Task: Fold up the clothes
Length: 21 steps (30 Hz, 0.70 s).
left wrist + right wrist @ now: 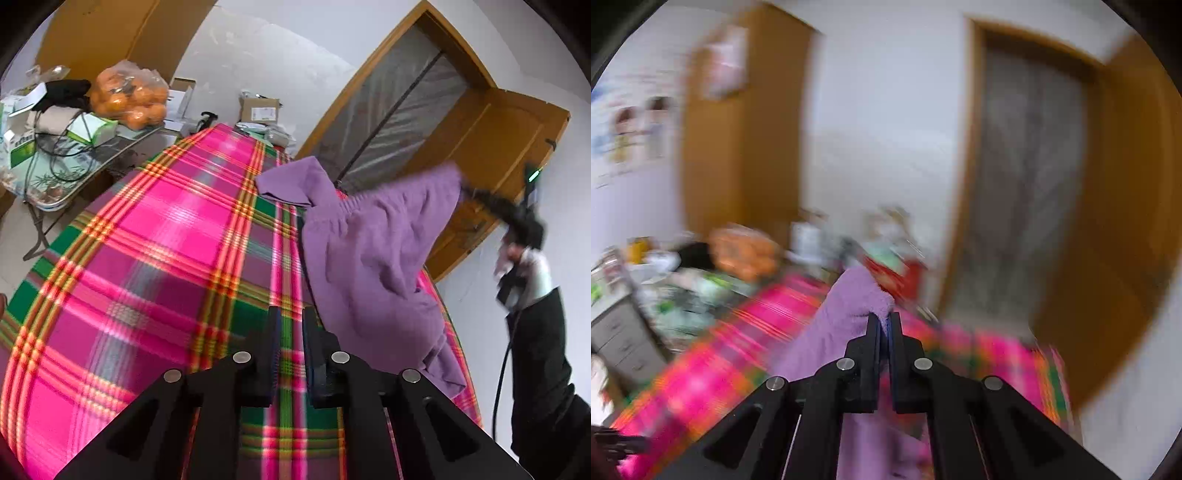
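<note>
2 views cover this moment.

Left wrist view: the left gripper (291,325) sits at bottom centre with its fingers spread a narrow gap apart and nothing between them, above the plaid cloth (147,240). The purple garment (362,251) occupies the centre right of the frame. 1 corner is lifted toward the upper right by the right gripper (476,197); the rest drapes down to the plaid cloth at lower right. An elastic band runs across the garment's upper part. The garment's long axis runs from the raised corner at upper right down to the hem at lower right, just right of the left gripper's fingers. The person's gloved hand (532,269) holds the right gripper at the right edge.

Right wrist view: the picture is blurred. The right gripper (884,319) is pressed together on a fold of the purple garment (846,302) at centre.

Judgement: the free hanging edge lies nearer the left gripper, to its right and ahead.
</note>
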Available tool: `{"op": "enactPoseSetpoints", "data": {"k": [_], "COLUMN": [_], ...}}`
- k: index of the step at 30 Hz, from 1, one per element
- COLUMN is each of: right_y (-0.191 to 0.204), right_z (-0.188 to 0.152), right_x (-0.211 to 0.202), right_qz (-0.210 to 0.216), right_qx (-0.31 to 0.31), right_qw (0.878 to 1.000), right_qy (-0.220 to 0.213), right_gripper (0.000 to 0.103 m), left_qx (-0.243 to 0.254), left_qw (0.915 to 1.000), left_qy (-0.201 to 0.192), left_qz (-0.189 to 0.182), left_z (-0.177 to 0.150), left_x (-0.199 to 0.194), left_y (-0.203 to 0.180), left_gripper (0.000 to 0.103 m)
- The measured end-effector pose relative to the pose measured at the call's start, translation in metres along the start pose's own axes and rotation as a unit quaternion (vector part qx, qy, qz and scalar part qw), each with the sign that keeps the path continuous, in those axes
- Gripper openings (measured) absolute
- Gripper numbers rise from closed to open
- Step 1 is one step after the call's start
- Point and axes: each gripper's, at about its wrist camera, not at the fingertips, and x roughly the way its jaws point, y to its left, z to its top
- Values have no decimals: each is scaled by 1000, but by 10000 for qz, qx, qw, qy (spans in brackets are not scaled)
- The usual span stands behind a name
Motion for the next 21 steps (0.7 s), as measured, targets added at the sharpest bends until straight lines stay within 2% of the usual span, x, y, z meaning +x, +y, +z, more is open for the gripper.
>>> {"op": "enactPoseSetpoints", "data": {"k": [2, 4, 5, 9, 12, 14, 17, 21], "right_y": [-44, -79, -90, -113, -130, -140, -149, -157], "right_z": [-24, -56, -72, -101, -113, -118, -128, -142], "right_x": [26, 47, 52, 55, 57, 62, 81, 111], "right_qz": [-481, -616, -515, -181, 211, 419, 727, 934], "right_qx": [423, 761, 893, 1181, 1570, 1809, 2089, 2192], "right_qw": [9965, 9890, 9862, 9834, 9789, 9744, 9648, 9548], "right_qy": [535, 1109, 1294, 1367, 1288, 1271, 1422, 1779], "right_gripper": [4, 7, 7, 11, 27, 36, 41, 43], "left_qx": [56, 112, 166, 377, 541, 588, 694, 673], "left_qw": [10000, 9999, 9998, 9987, 9972, 9963, 9942, 9920], "left_qy": [44, 87, 128, 337, 512, 624, 827, 1065], "left_qz": [-20, -41, -30, -45, -76, -61, -25, 39], "left_z": [2, 4, 6, 23, 40, 49, 63, 73], "left_x": [7, 15, 20, 54, 90, 113, 153, 194], "left_y": [-6, -11, -16, -30, -40, -43, -49, -49], "left_gripper": [16, 19, 21, 30, 41, 41, 44, 44]}}
